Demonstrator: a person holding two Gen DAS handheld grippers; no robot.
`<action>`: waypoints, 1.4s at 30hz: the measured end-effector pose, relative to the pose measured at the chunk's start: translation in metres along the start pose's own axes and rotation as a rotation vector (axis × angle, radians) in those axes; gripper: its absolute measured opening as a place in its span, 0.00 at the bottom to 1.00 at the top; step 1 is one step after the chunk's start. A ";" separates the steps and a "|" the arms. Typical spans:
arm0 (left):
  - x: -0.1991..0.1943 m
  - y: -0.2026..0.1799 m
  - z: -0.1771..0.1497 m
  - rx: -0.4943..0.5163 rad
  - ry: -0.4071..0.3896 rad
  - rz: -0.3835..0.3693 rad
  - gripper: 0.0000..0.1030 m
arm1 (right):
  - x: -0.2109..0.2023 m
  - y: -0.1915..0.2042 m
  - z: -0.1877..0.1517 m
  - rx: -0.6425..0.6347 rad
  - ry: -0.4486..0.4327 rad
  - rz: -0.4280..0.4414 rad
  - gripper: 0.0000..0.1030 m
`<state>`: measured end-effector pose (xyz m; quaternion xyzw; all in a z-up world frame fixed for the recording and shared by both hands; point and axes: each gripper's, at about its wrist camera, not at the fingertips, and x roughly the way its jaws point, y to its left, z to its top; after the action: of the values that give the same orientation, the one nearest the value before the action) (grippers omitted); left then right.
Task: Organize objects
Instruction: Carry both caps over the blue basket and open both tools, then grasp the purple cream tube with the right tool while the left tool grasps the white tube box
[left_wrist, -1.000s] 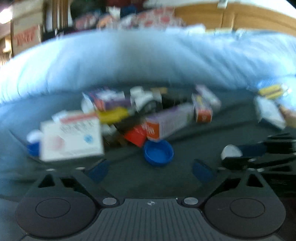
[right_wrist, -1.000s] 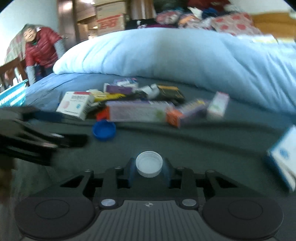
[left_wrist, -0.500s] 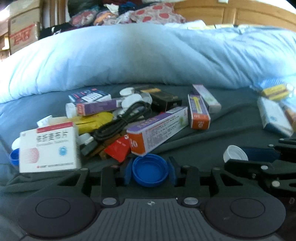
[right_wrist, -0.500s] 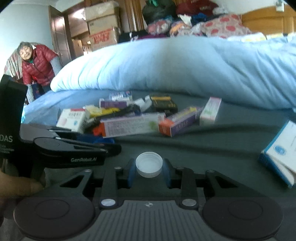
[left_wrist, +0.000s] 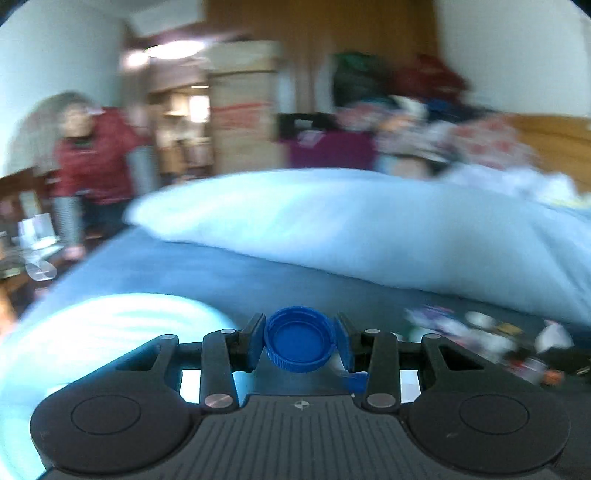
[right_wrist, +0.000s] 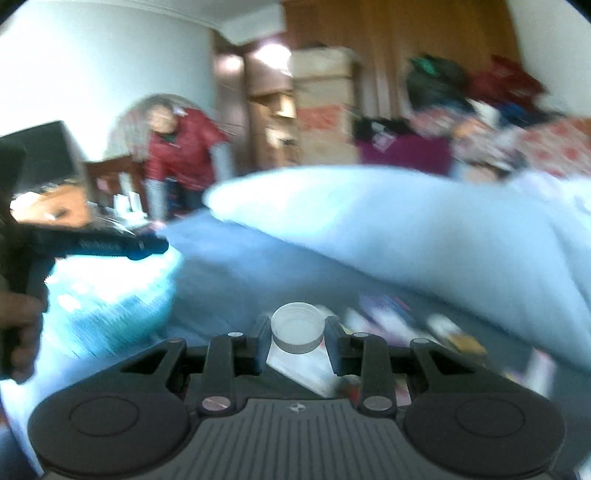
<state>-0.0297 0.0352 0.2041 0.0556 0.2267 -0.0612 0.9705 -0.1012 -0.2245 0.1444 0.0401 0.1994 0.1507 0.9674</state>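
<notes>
I've got the light, stiff blue cap (left_wrist: 298, 344) pinched across its rim in my left claw (left_wrist: 300, 345), the white cap (right_wrist: 297, 327) likewise in my right claw (right_wrist: 297, 334)

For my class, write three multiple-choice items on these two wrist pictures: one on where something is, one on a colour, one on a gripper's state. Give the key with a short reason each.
1. Where is the pale blue pillow?
A. on the bed beyond the grippers
B. on the floor
C. between the left gripper's fingers

2. What colour is the cap in the left gripper?
A. red
B. blue
C. white

3. What state is the right gripper in?
A. wide open and empty
B. shut on a box
C. shut on a white cap

Key: 1 A, it lies across the bed behind both caps. 2 B, the cap is plainly blue. 3 C, both fingers press the white cap's sides.
</notes>
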 end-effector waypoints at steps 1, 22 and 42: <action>-0.003 0.021 0.006 -0.026 0.000 0.040 0.39 | 0.006 0.014 0.017 -0.018 -0.004 0.031 0.33; -0.005 0.206 0.007 -0.242 0.079 0.225 0.40 | 0.123 0.253 0.164 -0.221 0.131 0.336 0.33; -0.021 0.178 0.016 -0.157 0.020 0.288 0.98 | 0.073 0.199 0.118 -0.180 -0.116 0.255 0.91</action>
<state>-0.0162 0.2104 0.2424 0.0120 0.2301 0.0971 0.9682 -0.0456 -0.0147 0.2525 -0.0128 0.1220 0.2871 0.9500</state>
